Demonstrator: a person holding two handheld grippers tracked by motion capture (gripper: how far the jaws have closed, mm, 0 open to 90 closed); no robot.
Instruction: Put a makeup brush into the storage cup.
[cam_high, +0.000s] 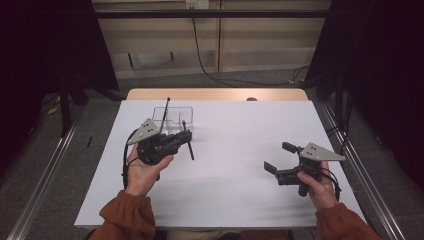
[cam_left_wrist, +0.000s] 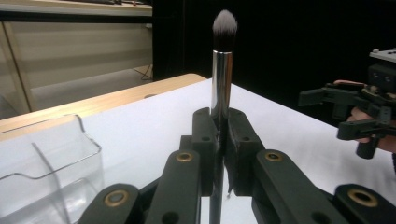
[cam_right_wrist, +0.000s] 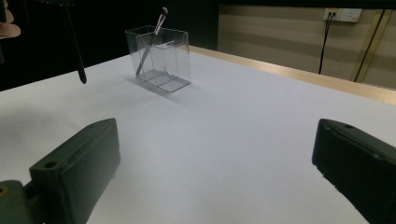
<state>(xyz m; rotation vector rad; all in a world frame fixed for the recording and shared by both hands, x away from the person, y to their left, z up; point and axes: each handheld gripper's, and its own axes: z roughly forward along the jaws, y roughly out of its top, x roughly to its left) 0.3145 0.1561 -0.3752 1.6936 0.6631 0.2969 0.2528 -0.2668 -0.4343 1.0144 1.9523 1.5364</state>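
Clear organizer (cam_high: 173, 118) on desk (cam_high: 240, 165) holds one brush (cam_right_wrist: 152, 40), leaning. Left hand-held gripper (cam_left_wrist: 219, 126) clamped on second makeup brush (cam_left_wrist: 221, 70), just beside organizer. Right hand-held gripper (cam_right_wrist: 210, 177) jaws apart, nothing between.

Two hand-held grippers above the tabletop

The left gripper (cam_high: 186, 136), near the far left corner, has its jaws clamped together, pointing right; the right gripper (cam_high: 280, 157), near the right edge, holds its jaws wide apart, pointing left. Both orange-sleeved forearms enter from the near edge.
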